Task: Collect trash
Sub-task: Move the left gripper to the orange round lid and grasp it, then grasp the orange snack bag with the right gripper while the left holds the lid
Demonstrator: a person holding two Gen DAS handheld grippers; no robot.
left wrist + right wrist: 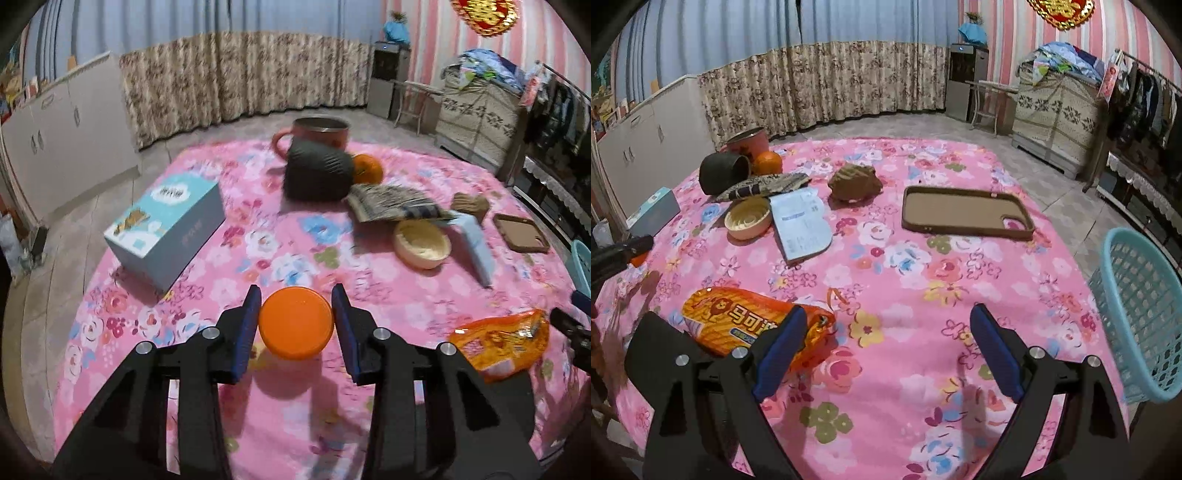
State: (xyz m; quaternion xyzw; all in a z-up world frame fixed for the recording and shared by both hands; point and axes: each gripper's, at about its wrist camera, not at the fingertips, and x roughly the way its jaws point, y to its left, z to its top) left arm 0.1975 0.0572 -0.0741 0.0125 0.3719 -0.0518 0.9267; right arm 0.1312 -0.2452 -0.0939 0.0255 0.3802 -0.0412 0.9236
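Left tongs (296, 320) are closed on an orange round lid (295, 323), held clear above the counter (295, 424) with its pink floral cloth and casting a shadow beneath. Right tongs (888, 350) stand wide open and hold nothing, the left pad overlapping the near end of an orange snack wrapper (738, 317) lying flat on the cloth. A light blue mesh basket (1137, 314) sits at the counter's right edge; a brown phone case (964, 212), a cream bowl (748, 219) and a leaflet (803, 223) lie farther back.
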